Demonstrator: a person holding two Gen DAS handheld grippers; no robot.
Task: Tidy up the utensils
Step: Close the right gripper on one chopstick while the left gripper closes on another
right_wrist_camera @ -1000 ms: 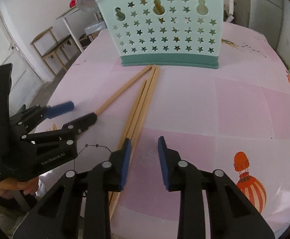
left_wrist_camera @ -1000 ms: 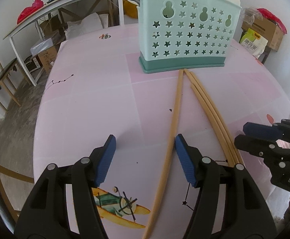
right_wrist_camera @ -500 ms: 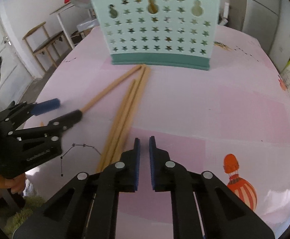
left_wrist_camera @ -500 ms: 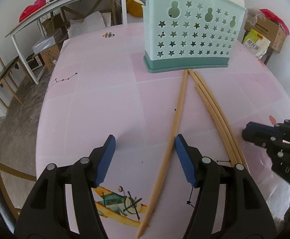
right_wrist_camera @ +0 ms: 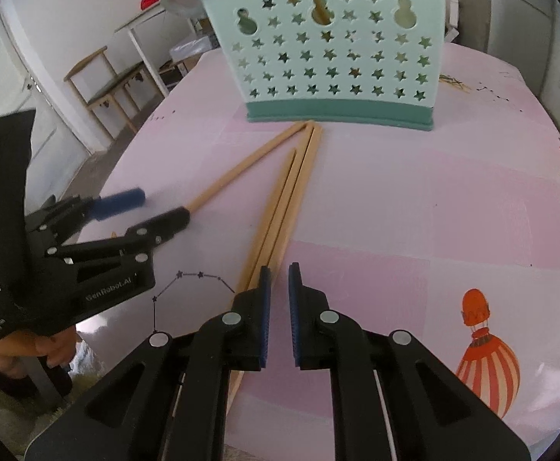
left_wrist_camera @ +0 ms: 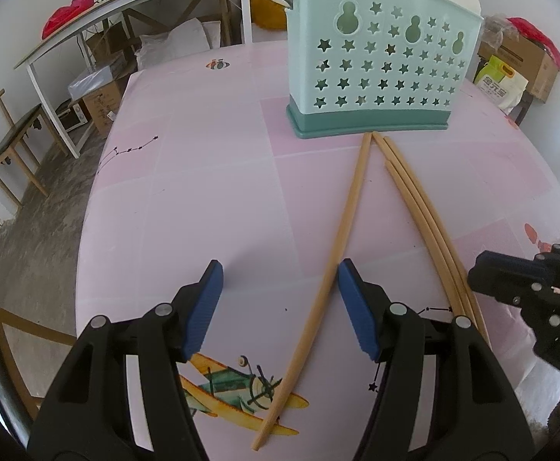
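A mint utensil holder (left_wrist_camera: 376,77) with star cut-outs stands upright at the far side of the pink table (left_wrist_camera: 203,176). One wooden chopstick (left_wrist_camera: 341,230) lies apart from three more chopsticks (left_wrist_camera: 422,207) that lie side by side. My left gripper (left_wrist_camera: 280,292) is open over the single chopstick, which runs between the pads close to the right one. My right gripper (right_wrist_camera: 278,284) is shut to a narrow slit with nothing in it; the three chopsticks (right_wrist_camera: 283,207) pass just left of and under its left finger. The holder (right_wrist_camera: 337,57) faces it.
The tablecloth carries a plane print (left_wrist_camera: 241,388) and a balloon print (right_wrist_camera: 483,353). Beside the table stand a white desk (left_wrist_camera: 133,7), a wooden chair (left_wrist_camera: 10,142) and cardboard boxes (left_wrist_camera: 525,61). A hand (right_wrist_camera: 30,349) grips the left gripper's handle at the table's near edge.
My right gripper's jaws have closed from a wide gap to a narrow slit, taking hold of nothing. The left gripper has stayed open over the single chopstick.
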